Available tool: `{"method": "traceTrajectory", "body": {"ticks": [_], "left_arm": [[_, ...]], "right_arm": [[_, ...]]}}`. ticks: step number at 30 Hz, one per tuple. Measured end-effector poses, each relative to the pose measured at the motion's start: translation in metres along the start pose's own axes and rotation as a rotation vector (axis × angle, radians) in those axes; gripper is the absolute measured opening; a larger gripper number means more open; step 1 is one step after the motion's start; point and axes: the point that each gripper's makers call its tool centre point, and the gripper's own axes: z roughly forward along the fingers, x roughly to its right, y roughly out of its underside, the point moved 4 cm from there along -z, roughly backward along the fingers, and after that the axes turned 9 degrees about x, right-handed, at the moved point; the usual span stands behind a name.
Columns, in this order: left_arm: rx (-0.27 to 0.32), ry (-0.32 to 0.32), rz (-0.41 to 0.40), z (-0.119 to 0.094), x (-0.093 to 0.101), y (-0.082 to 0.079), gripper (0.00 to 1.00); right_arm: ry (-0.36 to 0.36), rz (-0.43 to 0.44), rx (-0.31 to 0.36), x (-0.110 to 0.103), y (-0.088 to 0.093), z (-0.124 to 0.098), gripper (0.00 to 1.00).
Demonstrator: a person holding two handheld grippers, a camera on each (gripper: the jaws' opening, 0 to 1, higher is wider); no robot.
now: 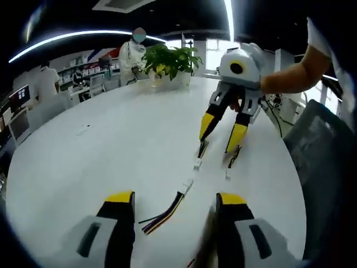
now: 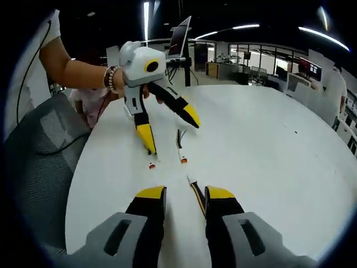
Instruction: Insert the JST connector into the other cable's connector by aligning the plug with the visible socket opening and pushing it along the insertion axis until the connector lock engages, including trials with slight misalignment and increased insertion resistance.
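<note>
Open-plan office. Large white oval meeting tabletop (image 1: 111, 145) with a potted plant (image 1: 170, 61) at its far edge. Mesh office chair (image 2: 39, 167) at the tabletop's near edge. Desks with monitors (image 1: 17, 97) along the far walls, shelving behind. Long ceiling strip lights (image 1: 72, 38), dark ceiling. People in white coats (image 1: 131, 56) beyond the plant, windows behind

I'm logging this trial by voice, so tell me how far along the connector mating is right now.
Early stage. Done: both cables lie on the white table, ends facing each other. In hand: nothing gripped; the left gripper sits open over the multicoloured cable, and the right gripper is open astride the other cable. Left: the white connector and the facing connector lie apart, so grasping, aligning, pushing and locking all remain.
</note>
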Motion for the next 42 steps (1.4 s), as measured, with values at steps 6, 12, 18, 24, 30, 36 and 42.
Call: {"method": "traceTrajectory", "body": {"ticks": [6,12,18,24,30,36,42], "left_arm": [[-0.007,0.01,-0.022,0.004,-0.003,0.006,0.4],[0.041,0.044,-0.048,0.007,-0.001,-0.001,0.23],[0.01,0.07,-0.029,0.01,0.002,0.007,0.22],[0.043,0.065,-0.083,0.014,0.001,0.008,0.17],[0.038,0.096,-0.001,0.015,0.0,0.009,0.08],[0.07,0.094,0.04,0.014,0.001,-0.002,0.0],[0.023,0.096,0.071,0.019,0.003,0.007,0.11]], "right_arm": [[-0.016,-0.005,-0.007,0.005,0.008,0.01,0.22],[-0.038,-0.001,0.034,0.009,0.006,0.017,0.13],[-0.045,-0.008,0.025,0.01,0.01,0.022,0.1],[-0.034,-0.038,0.02,0.013,0.013,0.022,0.05],[-0.048,-0.049,0.016,0.012,0.013,0.023,0.05],[-0.062,-0.064,0.023,0.009,0.006,0.021,0.05],[-0.061,-0.072,0.017,0.01,0.004,0.02,0.05]]}}
